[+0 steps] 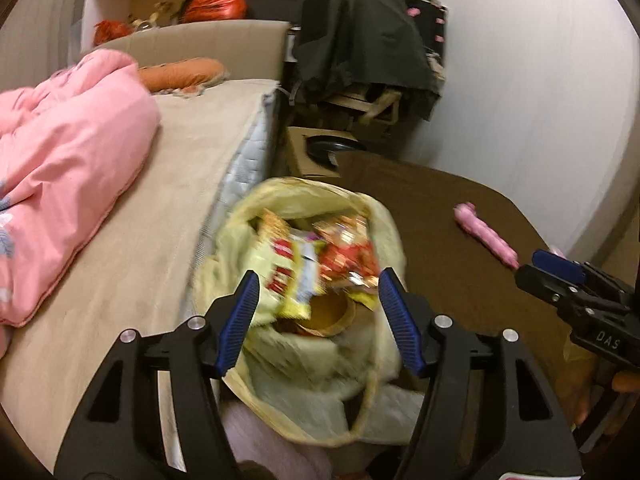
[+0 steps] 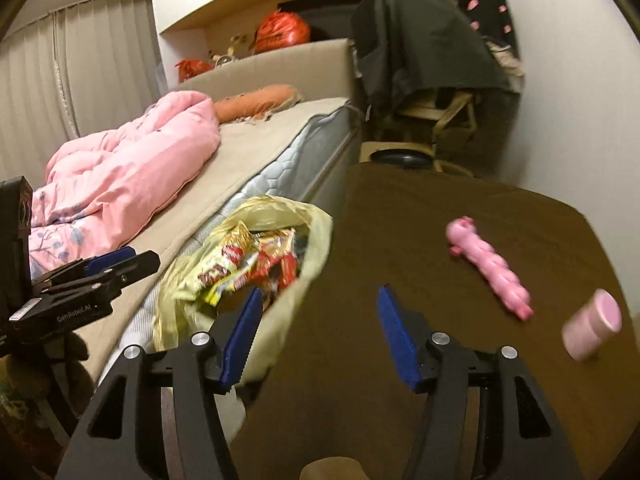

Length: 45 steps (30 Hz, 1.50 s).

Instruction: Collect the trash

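Observation:
A pale yellow plastic bag (image 1: 320, 392) stands open between the bed and a brown table, holding red and yellow snack wrappers (image 1: 320, 264). It also shows in the right wrist view (image 2: 276, 216) with the wrappers (image 2: 248, 268). My left gripper (image 1: 318, 312) is open and empty, right above the bag's mouth. My right gripper (image 2: 320, 332) is open and empty over the brown table (image 2: 420, 240), its left finger next to the bag's rim. The right gripper shows at the right edge of the left wrist view (image 1: 556, 268).
A pink pig-shaped toy (image 2: 492, 270) and a pink cylinder (image 2: 592, 330) lie on the table's right part. The bed (image 1: 168, 184) with a pink duvet (image 1: 60, 176) is on the left. A chair draped in dark cloth (image 1: 360, 40) stands behind.

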Motion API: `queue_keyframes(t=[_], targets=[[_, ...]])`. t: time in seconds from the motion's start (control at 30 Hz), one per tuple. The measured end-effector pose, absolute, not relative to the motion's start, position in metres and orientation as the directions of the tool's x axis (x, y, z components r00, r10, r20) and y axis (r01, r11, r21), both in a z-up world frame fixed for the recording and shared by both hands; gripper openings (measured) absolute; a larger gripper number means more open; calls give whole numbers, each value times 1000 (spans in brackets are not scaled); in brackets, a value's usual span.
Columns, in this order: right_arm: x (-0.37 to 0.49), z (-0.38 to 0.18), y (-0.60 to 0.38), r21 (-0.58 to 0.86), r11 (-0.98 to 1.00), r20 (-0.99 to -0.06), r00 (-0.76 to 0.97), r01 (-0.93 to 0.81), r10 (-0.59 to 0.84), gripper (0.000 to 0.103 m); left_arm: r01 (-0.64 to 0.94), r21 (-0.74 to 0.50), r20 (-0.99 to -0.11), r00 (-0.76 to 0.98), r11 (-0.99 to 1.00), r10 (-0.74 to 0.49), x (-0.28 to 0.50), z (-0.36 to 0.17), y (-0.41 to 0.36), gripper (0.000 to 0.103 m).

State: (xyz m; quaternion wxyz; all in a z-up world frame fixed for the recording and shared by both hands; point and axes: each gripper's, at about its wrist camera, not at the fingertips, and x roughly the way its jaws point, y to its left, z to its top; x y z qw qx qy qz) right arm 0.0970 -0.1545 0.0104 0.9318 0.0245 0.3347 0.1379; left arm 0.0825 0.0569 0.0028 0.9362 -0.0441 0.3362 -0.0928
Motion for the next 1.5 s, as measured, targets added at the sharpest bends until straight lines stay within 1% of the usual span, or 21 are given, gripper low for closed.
queue_keyframes(t=[0.1, 0.2, 0.3, 0.33, 0.43, 0.6, 0.77, 1.5], targets=[[70, 8, -165, 111, 971, -625, 745, -210, 232, 56, 168, -150, -610, 760, 974, -225, 62, 5, 42, 59], [48, 5, -175, 131, 973, -626, 746, -190, 229, 56, 162, -140, -609, 763, 977, -214, 43, 5, 29, 59], [30, 1, -182, 127, 981, -639, 745, -146, 194, 58, 145, -111, -626, 758, 983, -182, 28, 5, 18, 59], [27, 0, -182, 123, 983, -645, 742, -135, 183, 58, 132, -80, -634, 758, 988, -153, 22, 4, 15, 59], [19, -1, -181, 124, 983, -645, 741, -137, 185, 58, 115, -32, -640, 760, 993, -109, 15, 4, 10, 59], [15, -2, -175, 110, 984, -655, 734, -139, 177, 58, 94, -32, -670, 737, 995, -91, 9, 4, 17, 59], [13, -3, -173, 105, 986, -662, 731, -129, 166, 58, 85, -32, -681, 727, 996, -84, 6, 2, 21, 59], [4, 8, -173, 97, 989, -648, 747, -113, 149, 58, 90, -32, -666, 741, 995, -88, -1, 9, 20, 59]])
